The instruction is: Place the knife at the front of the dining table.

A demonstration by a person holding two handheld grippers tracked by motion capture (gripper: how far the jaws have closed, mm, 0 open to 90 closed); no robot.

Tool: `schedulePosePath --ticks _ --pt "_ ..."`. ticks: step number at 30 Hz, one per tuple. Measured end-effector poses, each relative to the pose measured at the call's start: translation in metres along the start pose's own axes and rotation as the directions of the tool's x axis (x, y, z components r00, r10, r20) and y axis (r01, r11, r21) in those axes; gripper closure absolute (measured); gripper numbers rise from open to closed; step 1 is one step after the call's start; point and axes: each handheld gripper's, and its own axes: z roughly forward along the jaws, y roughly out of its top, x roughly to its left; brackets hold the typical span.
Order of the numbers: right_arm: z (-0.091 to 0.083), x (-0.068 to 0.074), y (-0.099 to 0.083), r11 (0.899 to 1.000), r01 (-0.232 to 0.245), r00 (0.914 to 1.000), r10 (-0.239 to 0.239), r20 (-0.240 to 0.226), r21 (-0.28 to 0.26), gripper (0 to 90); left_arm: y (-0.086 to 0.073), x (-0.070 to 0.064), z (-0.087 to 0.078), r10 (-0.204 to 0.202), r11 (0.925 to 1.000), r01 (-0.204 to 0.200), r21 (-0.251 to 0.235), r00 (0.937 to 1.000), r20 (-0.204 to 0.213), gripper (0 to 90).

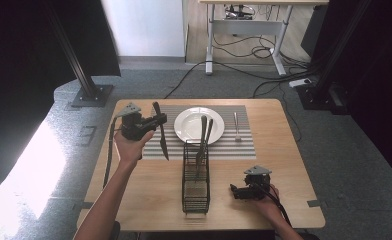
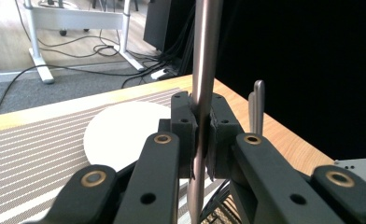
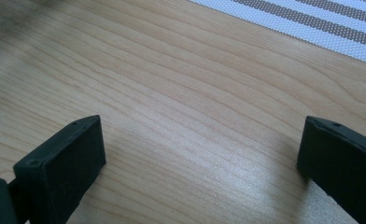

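Left hand (image 1: 129, 150) is raised over the table's left edge, its left gripper (image 1: 156, 120) clamped tight on a knife (image 1: 162, 140); right gripper (image 1: 232, 190) rests gaping near the front edge.

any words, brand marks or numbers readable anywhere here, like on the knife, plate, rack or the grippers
None can be read.
The knife clamped in the left gripper shows a bare metal shaft, no stamp visible.
The plate, placemat and wire rack carry no lettering.
The right gripper shows plain black jaws over unmarked wood.
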Motion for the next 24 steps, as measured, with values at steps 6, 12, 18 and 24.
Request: schedulePosePath --ticks 6,12,18,24 --pt "0.000 0.000 0.000 1.000 0.000 1.0000 0.000 0.000 0.000 0.8 -0.006 0.008 0.002 -0.002 0.9997 0.003 0.022 0.9995 -0.032 83.6" --pt "0.000 0.000 0.000 1.000 0.002 1.0000 -0.002 -0.001 0.002 0.8 -0.014 0.021 0.006 -0.018 0.9988 0.021 0.045 0.9975 -0.068 83.6" --pt "0.000 0.000 0.000 1.000 0.002 1.0000 -0.002 0.000 0.000 0.8 -0.017 0.028 0.011 0.004 0.9970 0.005 0.077 0.9933 -0.115 83.6" --pt "0.000 0.000 0.000 1.000 0.001 1.0000 -0.001 -0.001 0.001 0.8 -0.016 0.036 0.020 0.017 0.9945 0.000 0.105 0.9875 -0.157 83.6"
